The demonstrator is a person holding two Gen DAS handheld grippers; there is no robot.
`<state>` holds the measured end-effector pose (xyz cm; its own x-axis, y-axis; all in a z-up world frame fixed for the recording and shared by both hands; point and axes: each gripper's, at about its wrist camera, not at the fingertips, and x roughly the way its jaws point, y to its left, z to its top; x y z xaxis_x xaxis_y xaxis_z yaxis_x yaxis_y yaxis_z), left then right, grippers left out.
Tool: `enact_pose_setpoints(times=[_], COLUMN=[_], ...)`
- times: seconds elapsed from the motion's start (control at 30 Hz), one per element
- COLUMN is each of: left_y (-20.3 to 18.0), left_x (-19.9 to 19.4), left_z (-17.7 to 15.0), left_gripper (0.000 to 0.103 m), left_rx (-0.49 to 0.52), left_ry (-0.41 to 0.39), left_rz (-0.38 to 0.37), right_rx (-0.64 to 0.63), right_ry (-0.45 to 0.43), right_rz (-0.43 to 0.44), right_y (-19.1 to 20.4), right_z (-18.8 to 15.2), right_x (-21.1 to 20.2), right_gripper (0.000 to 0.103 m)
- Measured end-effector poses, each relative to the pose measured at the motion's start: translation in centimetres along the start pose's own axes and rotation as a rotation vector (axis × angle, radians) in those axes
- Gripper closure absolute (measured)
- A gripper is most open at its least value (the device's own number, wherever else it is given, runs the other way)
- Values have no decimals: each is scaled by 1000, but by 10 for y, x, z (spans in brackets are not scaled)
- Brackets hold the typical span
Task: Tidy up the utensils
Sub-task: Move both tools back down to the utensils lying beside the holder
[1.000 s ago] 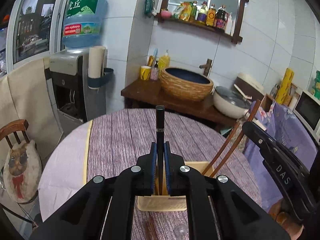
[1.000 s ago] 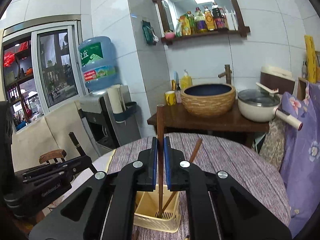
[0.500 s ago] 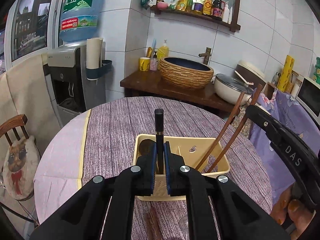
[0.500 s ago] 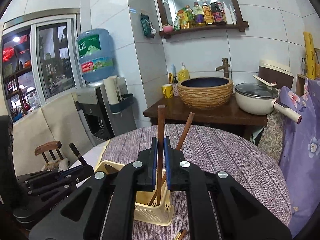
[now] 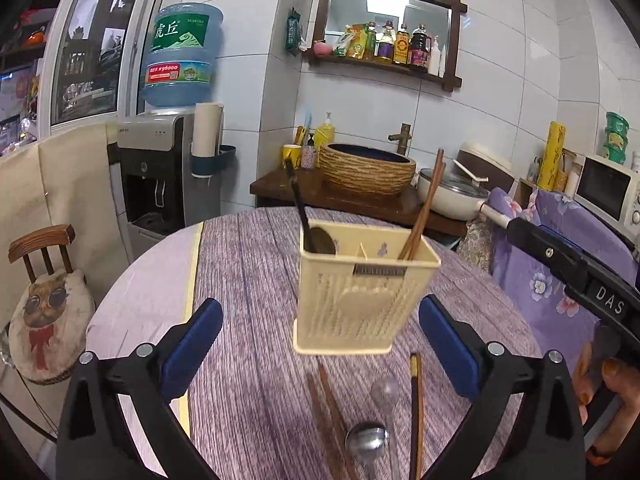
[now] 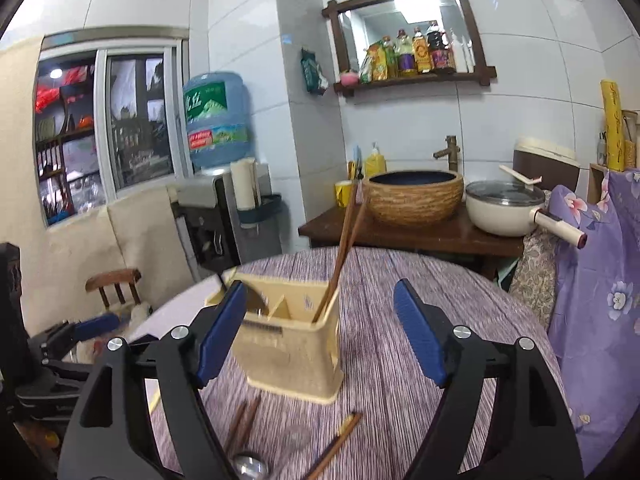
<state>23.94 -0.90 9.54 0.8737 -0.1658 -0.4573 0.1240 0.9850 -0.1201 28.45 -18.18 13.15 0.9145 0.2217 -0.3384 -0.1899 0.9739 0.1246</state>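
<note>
Opening left claw (image 5: 318, 346), nothing gripped, utensil holder (image 5: 360, 292) just beyond.

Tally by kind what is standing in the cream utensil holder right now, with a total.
Black-handled spoon: 1
Brown chopsticks: 2
Total in the utensil holder: 3
</note>
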Motion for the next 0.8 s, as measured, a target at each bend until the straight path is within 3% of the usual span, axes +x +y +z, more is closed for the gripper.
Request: enact_pose_setpoints(times=[0.2, 0.4, 0.63, 0.8], left_y=[8, 30, 23, 22], left_x=[2, 10, 17, 18], left_z=[-38, -75, -101, -108], left_gripper=[5, 6, 5, 5], left_rx=[-11, -105, -35, -25], left_ry=[102, 196, 251, 259], left_rz=[13, 32, 61, 64], right_rx=[-11, 66, 126, 86], right_ry=[148, 298, 415, 476], right_rz=[-54, -117, -138, -140], right_y=[-3, -24, -31, -16], right_z=[-45, -91, -132, -145], right_x=[0, 8, 25, 41], right_gripper=[22, 22, 22, 22])
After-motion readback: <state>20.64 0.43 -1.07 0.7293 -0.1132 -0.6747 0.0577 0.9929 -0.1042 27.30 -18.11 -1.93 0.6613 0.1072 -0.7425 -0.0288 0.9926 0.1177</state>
